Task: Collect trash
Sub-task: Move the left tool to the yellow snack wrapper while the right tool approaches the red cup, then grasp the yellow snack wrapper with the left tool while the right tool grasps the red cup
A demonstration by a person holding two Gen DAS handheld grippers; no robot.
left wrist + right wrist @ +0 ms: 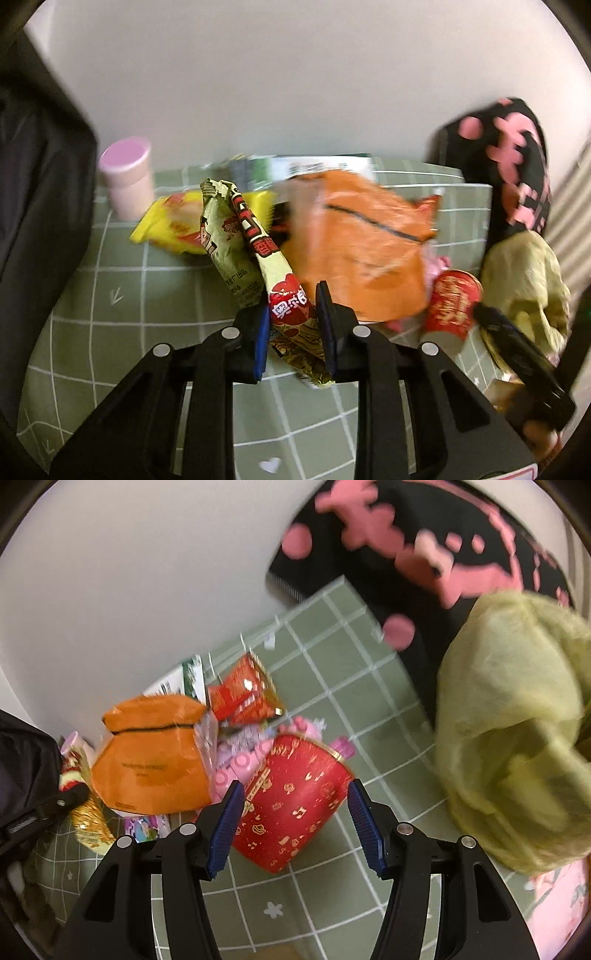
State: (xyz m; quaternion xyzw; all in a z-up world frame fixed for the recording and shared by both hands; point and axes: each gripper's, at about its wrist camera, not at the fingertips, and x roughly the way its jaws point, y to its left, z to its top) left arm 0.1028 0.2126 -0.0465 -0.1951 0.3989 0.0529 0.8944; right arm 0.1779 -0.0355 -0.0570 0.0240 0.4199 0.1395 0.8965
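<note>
My left gripper [291, 299] is shut on a crumpled beige-and-red snack wrapper [255, 251] and holds it above the green checked tablecloth [122, 314]. An orange packet [362, 240] and a yellow wrapper [173, 221] lie behind it. My right gripper [295, 794] is open, its blue pads on either side of a red paper cup [295, 801] lying on its side; it does not grip it. The cup also shows in the left wrist view [454, 299]. The orange packet [155, 753] and a red wrapper [243, 690] lie beyond the cup.
A pink-lidded bottle [127, 177] stands at the back left by the white wall. A yellow-green plastic bag [513, 731] hangs at the right, in front of a black-and-pink bag [424, 554]. Pink packaging [240, 764] lies under the cup. A dark garment [33, 166] fills the left.
</note>
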